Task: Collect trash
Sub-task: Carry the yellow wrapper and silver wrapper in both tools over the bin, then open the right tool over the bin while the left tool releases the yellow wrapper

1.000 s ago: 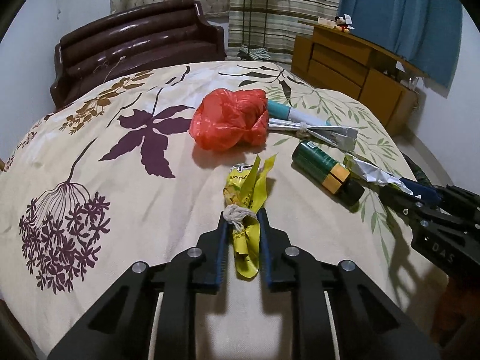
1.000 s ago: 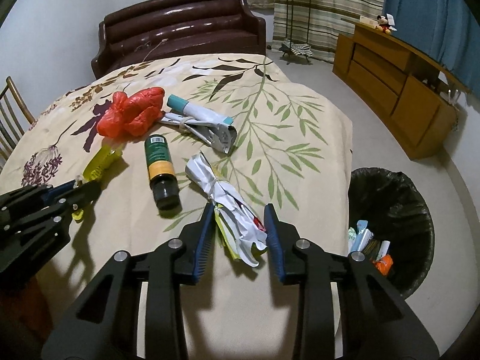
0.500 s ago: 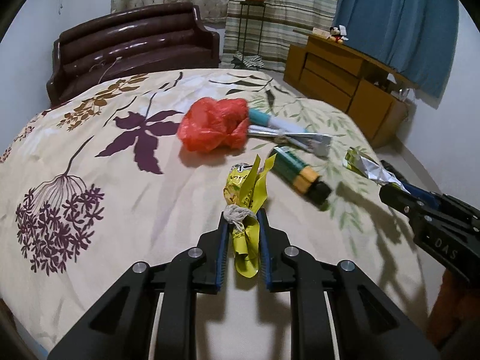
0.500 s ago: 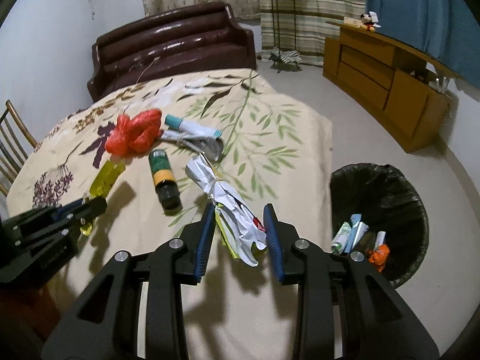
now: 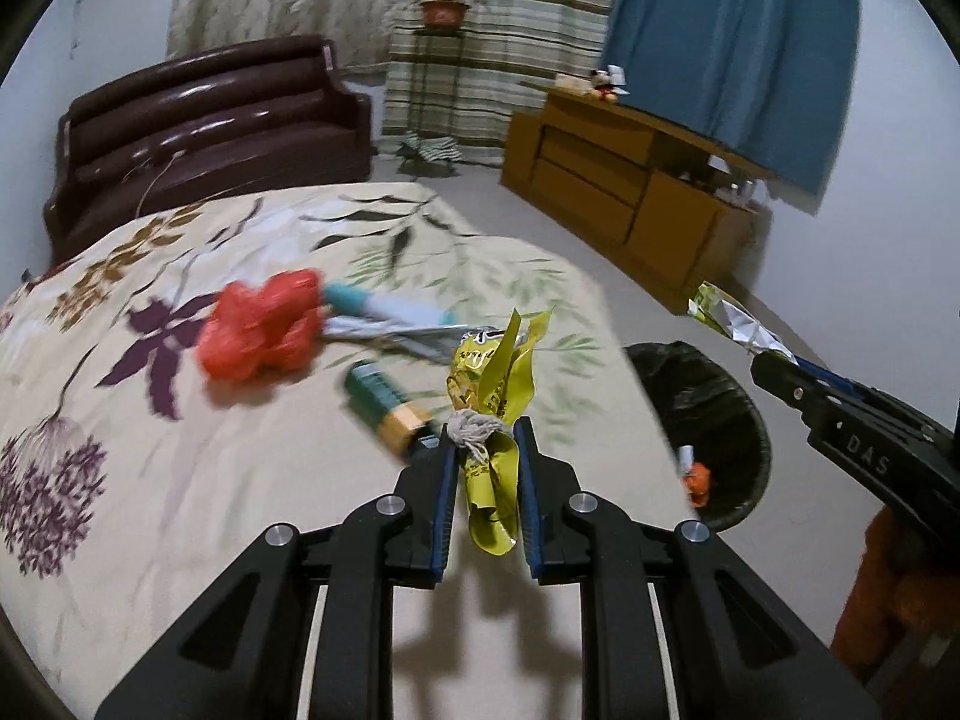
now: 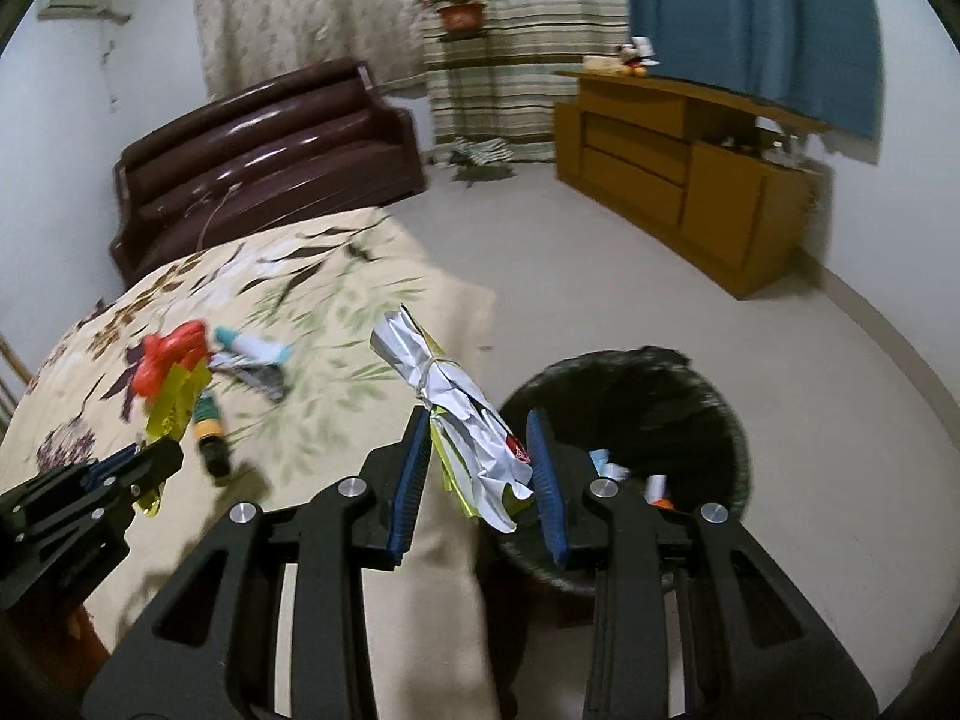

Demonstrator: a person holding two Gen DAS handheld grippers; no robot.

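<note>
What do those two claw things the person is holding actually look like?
Both are matte black plastic tongs. The left gripper and right gripper each have two angular, cut-out arms with round silver bolt heads and ribbed blue pads lining the inner fingertips. Seen side-on, the right one carries raised letters reading DAS. No cables show.

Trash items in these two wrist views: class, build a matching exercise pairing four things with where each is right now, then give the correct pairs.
Things:
1. yellow wrapper
2. white crumpled wrapper
3. red plastic bag
4. green bottle

Places:
A. lying on the tablecloth beside the red bag
B. in the right tool
C. in the left tool
D. bunched by the teal tube

Pairs: 1-C, 2-B, 3-D, 4-A
</note>
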